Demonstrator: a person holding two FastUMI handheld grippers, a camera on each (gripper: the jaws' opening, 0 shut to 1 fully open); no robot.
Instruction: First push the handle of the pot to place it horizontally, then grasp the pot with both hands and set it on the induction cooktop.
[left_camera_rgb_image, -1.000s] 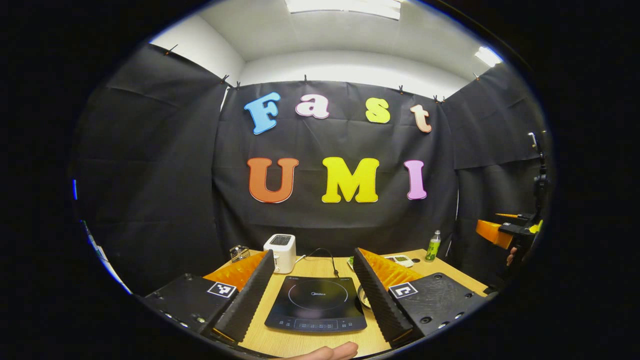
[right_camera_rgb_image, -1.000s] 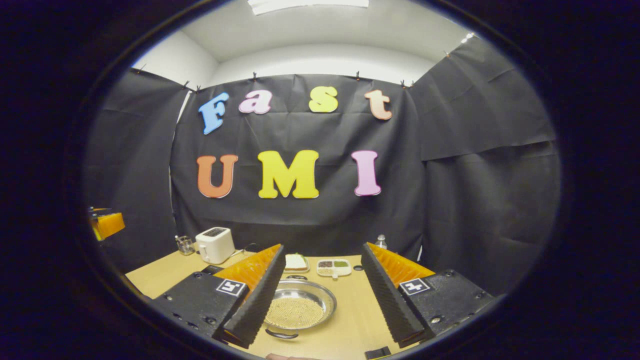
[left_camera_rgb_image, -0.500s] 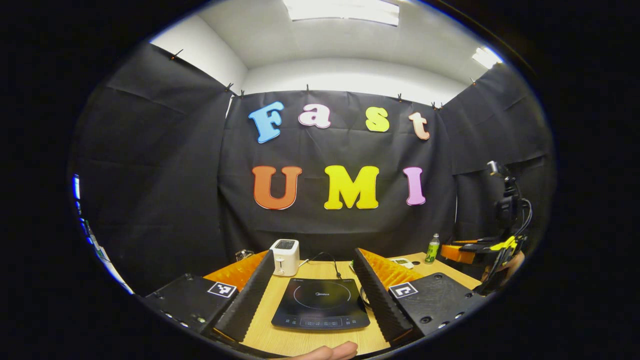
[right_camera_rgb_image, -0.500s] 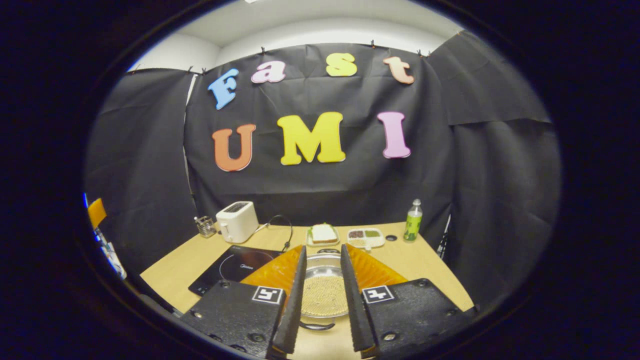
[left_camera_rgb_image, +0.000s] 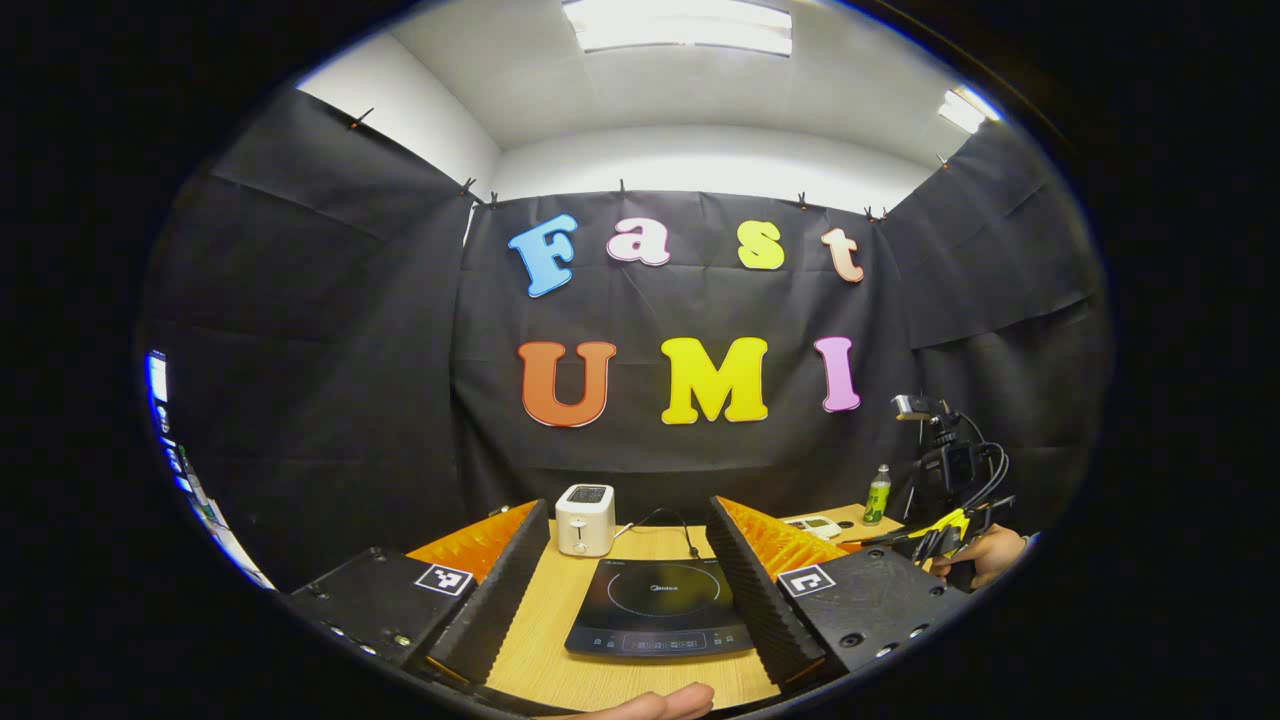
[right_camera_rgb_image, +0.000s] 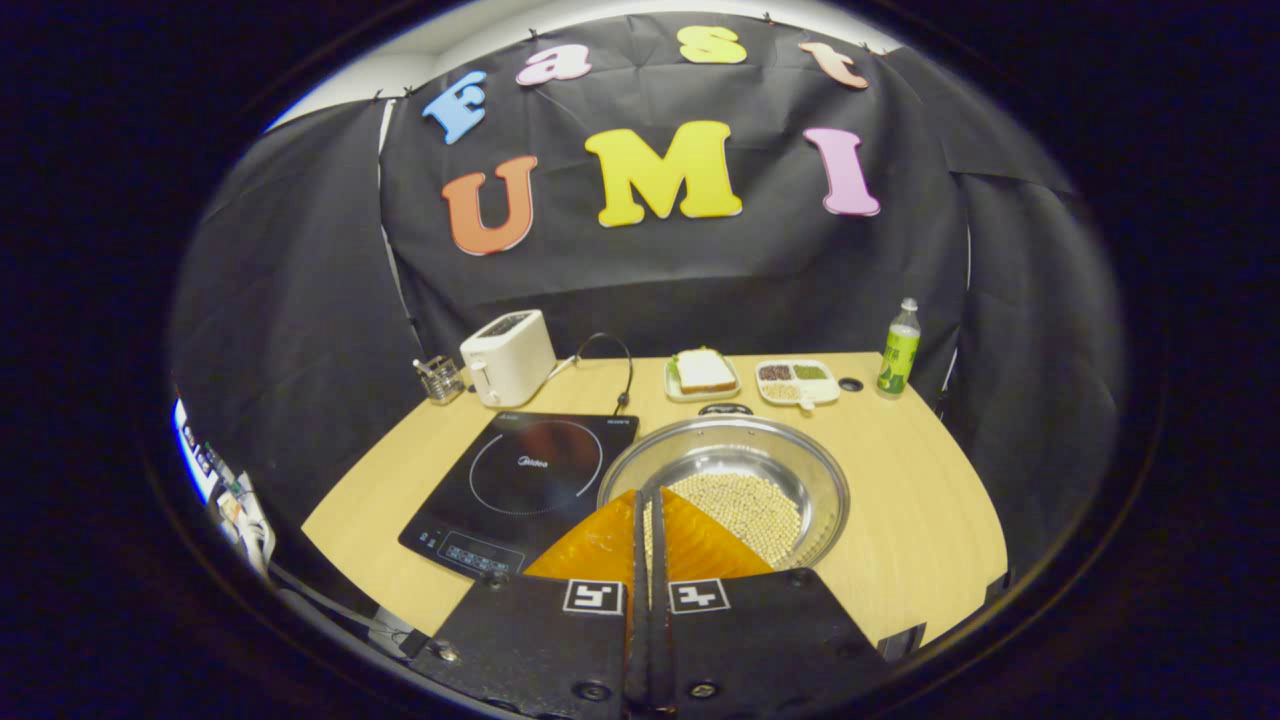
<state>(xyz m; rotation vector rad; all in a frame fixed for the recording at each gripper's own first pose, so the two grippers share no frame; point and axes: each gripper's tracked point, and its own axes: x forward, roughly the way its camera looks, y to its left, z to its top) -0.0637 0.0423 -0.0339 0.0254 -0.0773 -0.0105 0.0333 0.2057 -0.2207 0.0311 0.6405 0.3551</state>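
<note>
The right gripper (right_camera_rgb_image: 648, 560) has its fingers pressed together, empty, just short of the pot (right_camera_rgb_image: 725, 490) beyond their tips: handle-pushing step. The left gripper (left_camera_rgb_image: 625, 585) spreads wide around the induction cooktop (left_camera_rgb_image: 660, 620).

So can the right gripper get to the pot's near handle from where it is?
Probably yes. The right gripper, fingers closed together, hangs right over the pot's near edge, and nothing sits between them. The near handle itself is hidden beneath the gripper.
</note>
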